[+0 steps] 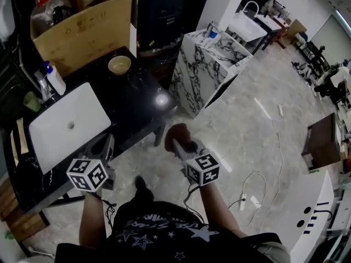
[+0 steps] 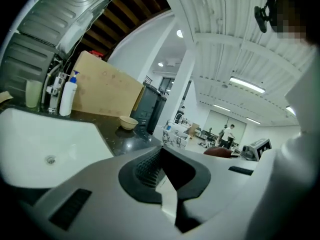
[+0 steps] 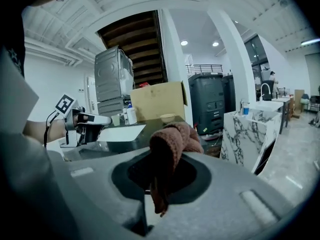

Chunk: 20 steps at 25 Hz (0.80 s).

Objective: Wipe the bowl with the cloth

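A small beige bowl [image 1: 119,64] stands on the black counter [image 1: 137,100] beyond the white sink [image 1: 66,126]; the bowl [image 2: 128,122] also shows in the left gripper view, and as bowl [image 3: 167,117] in the right gripper view. My right gripper [image 1: 176,142] is shut on a bunched reddish-brown cloth [image 1: 179,135], held over the floor in front of the counter. The cloth [image 3: 172,140] bulges up out of the jaws of the right gripper [image 3: 155,180]. My left gripper [image 1: 108,142] hovers at the counter's near edge by the sink, and the left gripper [image 2: 161,170] is shut with nothing in it.
A cardboard box [image 1: 82,26] stands behind the bowl. A soap bottle [image 1: 55,78] and a green cup [image 1: 32,101] sit beside the sink. A marble-patterned cabinet [image 1: 205,70] stands right of the counter. Cables [image 1: 252,188] lie on the floor.
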### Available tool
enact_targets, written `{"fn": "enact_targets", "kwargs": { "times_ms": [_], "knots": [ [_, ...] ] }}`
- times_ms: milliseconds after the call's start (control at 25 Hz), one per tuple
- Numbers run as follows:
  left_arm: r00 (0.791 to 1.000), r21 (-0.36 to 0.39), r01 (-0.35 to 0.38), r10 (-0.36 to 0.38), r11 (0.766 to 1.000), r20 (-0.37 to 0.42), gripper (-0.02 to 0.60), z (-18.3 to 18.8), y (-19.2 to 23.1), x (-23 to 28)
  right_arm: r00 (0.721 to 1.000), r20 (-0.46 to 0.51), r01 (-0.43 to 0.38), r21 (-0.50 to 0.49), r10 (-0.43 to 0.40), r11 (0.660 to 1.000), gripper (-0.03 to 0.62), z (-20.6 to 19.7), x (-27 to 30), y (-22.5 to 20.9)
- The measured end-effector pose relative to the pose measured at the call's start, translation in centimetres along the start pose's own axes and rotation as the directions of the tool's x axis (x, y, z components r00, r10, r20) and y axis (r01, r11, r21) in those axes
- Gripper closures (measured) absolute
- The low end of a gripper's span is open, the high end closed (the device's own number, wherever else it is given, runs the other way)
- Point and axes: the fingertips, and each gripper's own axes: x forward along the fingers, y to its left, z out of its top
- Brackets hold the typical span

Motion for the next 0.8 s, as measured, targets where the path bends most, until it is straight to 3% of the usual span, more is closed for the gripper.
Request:
{"fn": "enact_targets", "kwargs": {
  "times_ms": [200, 440, 800],
  "knots": [
    [0.999, -0.022, 0.037, -0.037, 0.999, 0.005, 0.575, 3.2, 3.1, 4.7, 0.998, 0.042, 0.044, -0.018, -0.043, 0.999, 0.545, 4.4, 4.6, -2.3],
    [0.999, -0.05, 0.037, -0.037, 0.998, -0.001, 0.574, 5.3, 6.5, 7.4, 0.998, 0.043, 0.051, -0.036, -0.05, 0.998, 0.545, 6.6, 8.7, -2.9],
    [0.999, -0.078, -0.035, 0.033, 0.996, -0.016, 0.572, 6.9, 9.4, 10.9, 1.0, 0.029, -0.003, -0.054, 0.004, 0.999, 0.545, 8.7, 13.6, -5.1]
  ]
}}
